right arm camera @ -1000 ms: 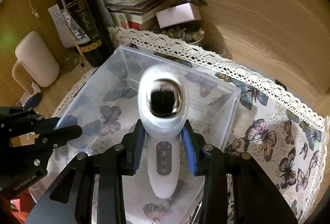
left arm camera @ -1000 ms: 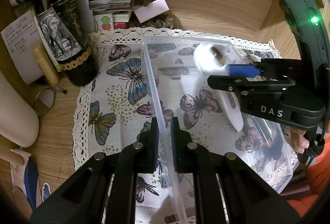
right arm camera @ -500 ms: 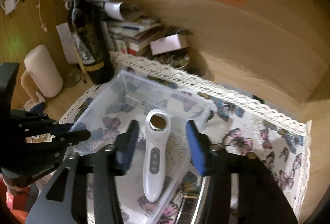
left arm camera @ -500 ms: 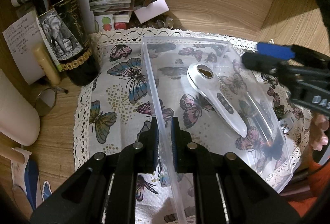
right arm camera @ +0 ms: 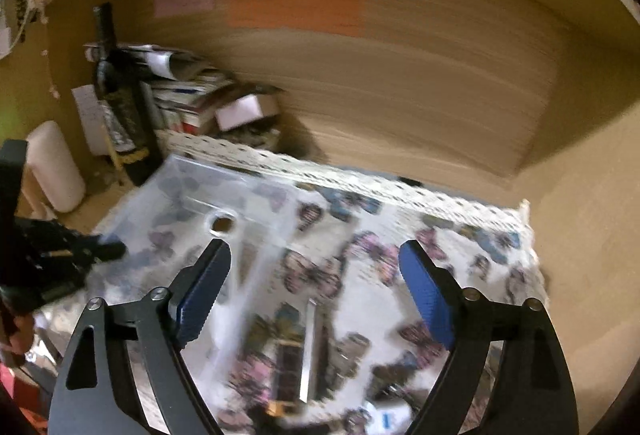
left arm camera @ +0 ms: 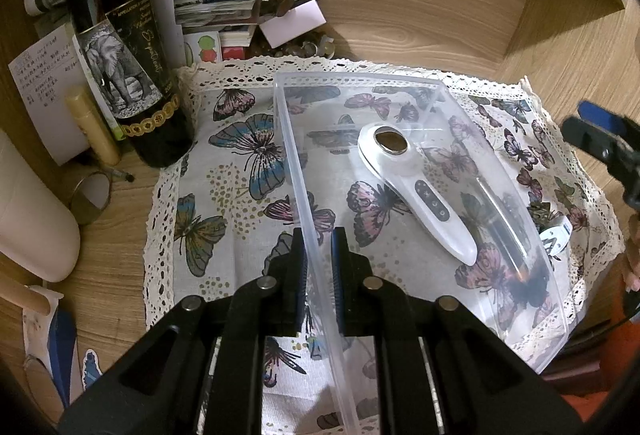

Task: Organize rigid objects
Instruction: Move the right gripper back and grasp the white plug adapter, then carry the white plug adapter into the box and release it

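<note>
A clear plastic bin [left arm camera: 356, 83] stands on a butterfly-print cloth [left arm camera: 224, 171]. A white handheld device [left arm camera: 416, 191] with a round metal head lies inside it. My left gripper [left arm camera: 319, 255] is shut on the bin's left wall. My right gripper [right arm camera: 316, 271] is open and empty, raised above the cloth to the right of the bin [right arm camera: 192, 191]; one of its fingertips [left arm camera: 592, 127] shows at the right edge of the left wrist view. The device's head [right arm camera: 220, 223] shows blurred in the right wrist view.
A dark wine bottle [left arm camera: 124, 47] stands left of the bin, with papers and books [left arm camera: 212, 3] behind it. A white cylinder [left arm camera: 32, 219] lies at far left. Small blurred objects, one a metal strip [right arm camera: 308, 347], lie on the cloth below my right gripper. A wooden wall [left arm camera: 400, 7] is behind.
My right gripper let go of the white device inside the bin, opened wide, and pulled up and back to the right. The left gripper stayed shut on the bin wall.
</note>
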